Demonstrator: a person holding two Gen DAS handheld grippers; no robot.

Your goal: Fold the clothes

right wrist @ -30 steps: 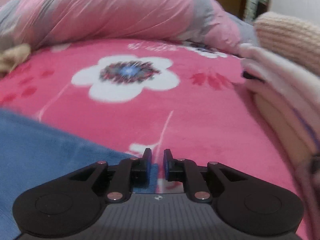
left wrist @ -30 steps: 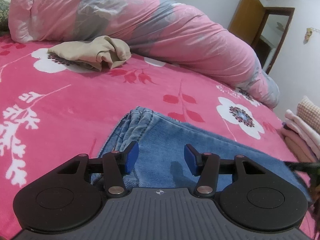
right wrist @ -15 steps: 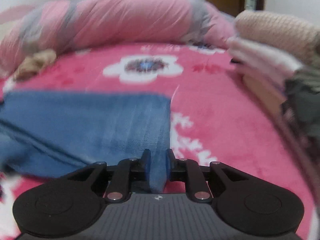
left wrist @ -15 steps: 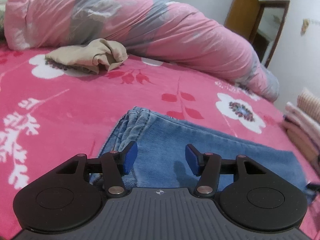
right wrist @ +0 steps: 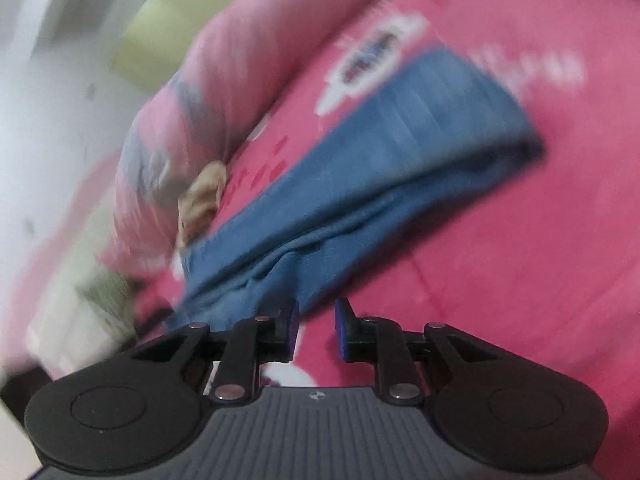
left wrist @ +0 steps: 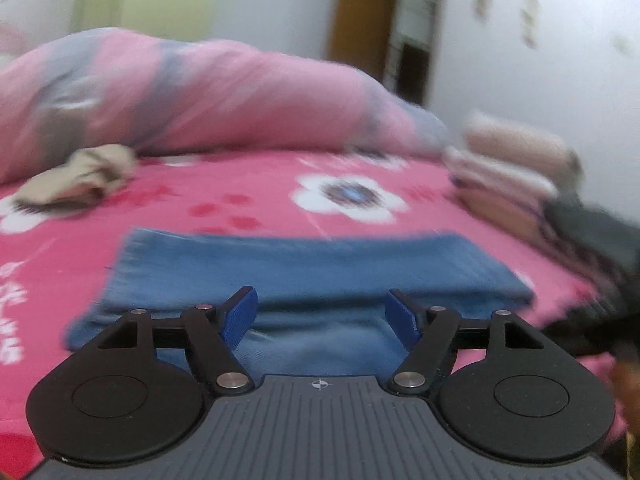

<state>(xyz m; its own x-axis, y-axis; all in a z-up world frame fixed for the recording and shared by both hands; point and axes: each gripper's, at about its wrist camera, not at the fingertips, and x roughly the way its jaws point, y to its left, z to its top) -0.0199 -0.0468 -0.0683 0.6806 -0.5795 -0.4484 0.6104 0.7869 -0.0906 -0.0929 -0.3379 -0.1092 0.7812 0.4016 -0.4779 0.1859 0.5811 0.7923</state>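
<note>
Blue jeans (left wrist: 304,264) lie folded over in a long band across the pink flowered bedspread (left wrist: 192,196). My left gripper (left wrist: 322,312) hovers over the near edge of the jeans, its jaws wide and still opening, the blue pads clear of the denim. In the tilted, blurred right wrist view the jeans (right wrist: 380,168) stretch away from my right gripper (right wrist: 316,328). Its jaws are opening, with a narrow gap that shows only bedspread, and the denim edge sits just beyond the left pad (right wrist: 294,326).
A rolled pink and grey quilt (left wrist: 192,92) runs along the far side of the bed. A crumpled beige garment (left wrist: 80,176) lies at the left. A stack of folded pink and cream clothes (left wrist: 512,176) with a dark item (left wrist: 600,240) sits at the right.
The right gripper has let go of the denim edge it pinched and rolled sideways. The left gripper swung right, its jaws widened, and the jeans now lie folded in a band.
</note>
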